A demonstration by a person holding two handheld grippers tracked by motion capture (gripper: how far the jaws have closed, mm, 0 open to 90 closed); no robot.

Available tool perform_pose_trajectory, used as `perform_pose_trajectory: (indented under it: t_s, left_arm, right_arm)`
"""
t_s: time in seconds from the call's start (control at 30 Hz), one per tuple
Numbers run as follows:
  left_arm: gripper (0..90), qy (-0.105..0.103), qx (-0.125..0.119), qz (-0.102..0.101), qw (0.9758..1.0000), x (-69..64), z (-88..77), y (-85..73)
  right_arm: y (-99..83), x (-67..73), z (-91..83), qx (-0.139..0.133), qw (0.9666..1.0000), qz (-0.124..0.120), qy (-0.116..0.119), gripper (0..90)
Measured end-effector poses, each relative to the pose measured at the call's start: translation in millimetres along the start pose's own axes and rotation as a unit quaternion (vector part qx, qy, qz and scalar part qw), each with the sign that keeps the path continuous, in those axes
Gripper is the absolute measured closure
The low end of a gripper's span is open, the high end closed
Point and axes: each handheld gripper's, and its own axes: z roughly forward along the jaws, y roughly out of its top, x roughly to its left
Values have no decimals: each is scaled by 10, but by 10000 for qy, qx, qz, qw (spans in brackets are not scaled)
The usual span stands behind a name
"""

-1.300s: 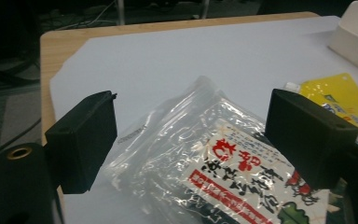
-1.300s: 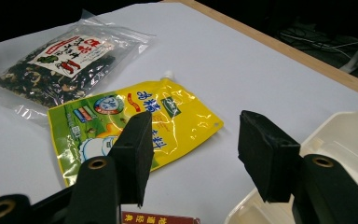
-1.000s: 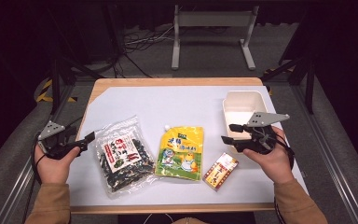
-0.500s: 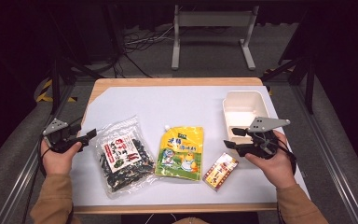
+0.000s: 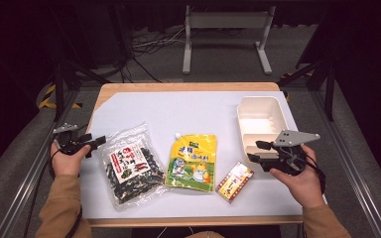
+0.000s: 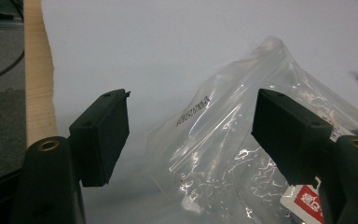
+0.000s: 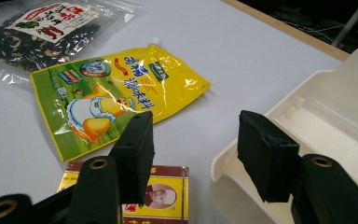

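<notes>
So the left gripper (image 5: 96,143) sits right at the upper left corner of the clear bag of dark dried stuff (image 5: 131,166), and its jaws have just been closing in a bit but are still apart, with the empty, crinkly top flap of the bag (image 6: 223,140) lying between them, not pinched yet as far as I can tell. My guess is it's going for that flat sealed edge because that's the easiest part to grab without crushing what's inside. The bag lies flat on the worktop (image 5: 178,111), long axis running diagonally, top end pointing up-left toward the gripper, bottom end down-right near the yellow spouted pouch (image 5: 192,162). Meanwhile the right gripper (image 5: 255,151) hovers with open, empty jaws between the small red-and-yellow box (image 5: 234,181) and the white lunch container (image 5: 260,121), probably waiting its turn; the container looks like where everything's meant to end up. The pouch points its spout away from the person.
</notes>
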Motion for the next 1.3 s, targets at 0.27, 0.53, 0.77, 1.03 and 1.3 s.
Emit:
perform_pose_trajectory:
  t_s: [0.27, 0.53, 0.77, 1.03, 1.3]
  left_arm:
    - [329, -153, 169, -365, 9991, 99, 61, -40]
    - [454, -452, 240, -526, 9973, 104, 91, -71]
    - [586, -275, 227, -472, 9982, 72, 65, -78]
    - [764, -323, 53, -403, 9987, 31, 9, -52]
    - [789, -394, 120, 75, 9991, -138, 33, -3]
  right_arm:
    - [-28, 6, -12, 35, 10000, 28, -23, 464]
    - [-17, 20, 8, 26, 10000, -12, -5, 459]
    - [-1, 44, 36, 30, 10000, -51, 50, 459]
    - [12, 60, 35, 25, 10000, -62, 56, 457]
    - [12, 55, 29, 8, 10000, -44, 58, 453]
